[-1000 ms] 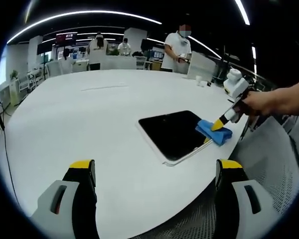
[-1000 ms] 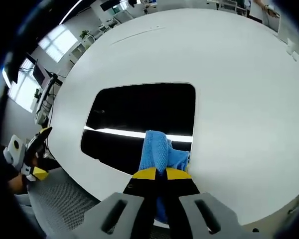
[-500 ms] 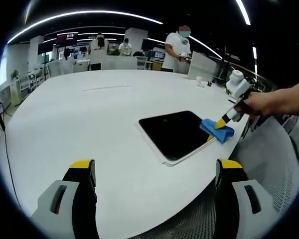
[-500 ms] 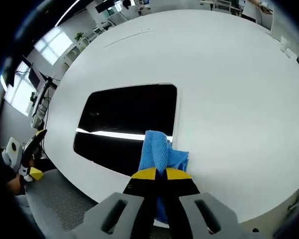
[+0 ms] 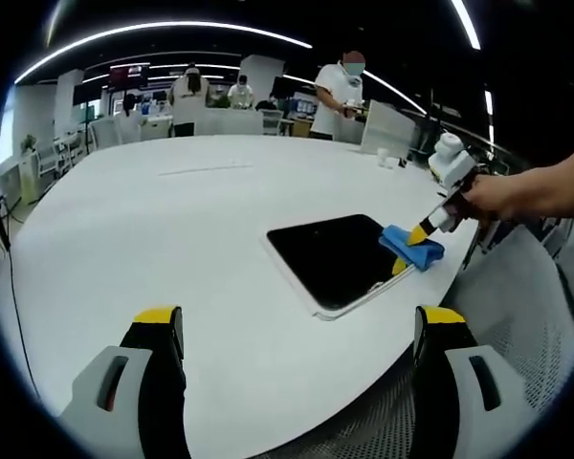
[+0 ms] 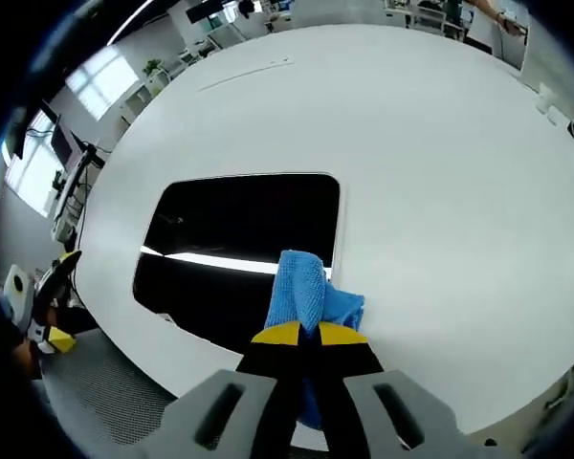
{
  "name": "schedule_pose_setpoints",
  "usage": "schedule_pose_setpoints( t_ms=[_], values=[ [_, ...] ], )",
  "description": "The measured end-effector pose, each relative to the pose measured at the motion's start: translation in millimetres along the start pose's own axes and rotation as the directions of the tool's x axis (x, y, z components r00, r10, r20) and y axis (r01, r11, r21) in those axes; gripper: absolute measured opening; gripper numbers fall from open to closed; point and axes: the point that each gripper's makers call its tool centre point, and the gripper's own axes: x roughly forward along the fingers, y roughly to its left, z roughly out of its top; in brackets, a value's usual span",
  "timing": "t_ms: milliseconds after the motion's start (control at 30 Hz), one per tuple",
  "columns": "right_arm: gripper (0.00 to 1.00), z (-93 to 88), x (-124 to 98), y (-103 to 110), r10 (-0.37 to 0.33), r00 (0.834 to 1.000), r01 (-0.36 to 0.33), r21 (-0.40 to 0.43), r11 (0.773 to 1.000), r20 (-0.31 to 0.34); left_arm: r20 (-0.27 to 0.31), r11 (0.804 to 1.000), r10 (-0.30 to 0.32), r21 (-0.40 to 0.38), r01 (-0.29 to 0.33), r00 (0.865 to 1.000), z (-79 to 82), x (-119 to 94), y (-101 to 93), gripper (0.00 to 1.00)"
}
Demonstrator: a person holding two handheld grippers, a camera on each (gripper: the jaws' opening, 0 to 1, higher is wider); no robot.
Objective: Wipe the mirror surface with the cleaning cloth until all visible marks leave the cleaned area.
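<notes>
Near the counter (image 5: pixel 124 239) edge, right hand-held gripper (image 6: pixel 301 335) clamps cloth (image 6: pixel 306 292) on mirror (image 6: pixel 239 244) corner; left hand-held gripper (image 5: pixel 297 330) released, idle. Wiping underway; marks indiscernible.

The left gripper (image 5: pixel 297 330) has two black jaws with yellow tips on pale grey housings. The right gripper (image 6: pixel 301 334) matches: black jaws, yellow tips, grey housings. The hand (image 5: pixel 493 199) has a bare forearm.

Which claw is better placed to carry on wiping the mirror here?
The right claw: it is shut on the blue cleaning cloth, which rests on the edge of the dark rectangular mirror. The left claw hangs open and empty over the white table.
</notes>
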Motion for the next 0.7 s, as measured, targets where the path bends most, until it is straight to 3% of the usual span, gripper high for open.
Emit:
schedule_pose_setpoints(
  t_ms=[700],
  values=[
    [0.0,45.7,17.9,-9.6,-0.016,1.0,0.016,0.001,1.0,0.0,-0.005,1.0,0.002,-0.007,-0.002,1.0,-1.5,2.0,0.1,0.99]
  ],
)
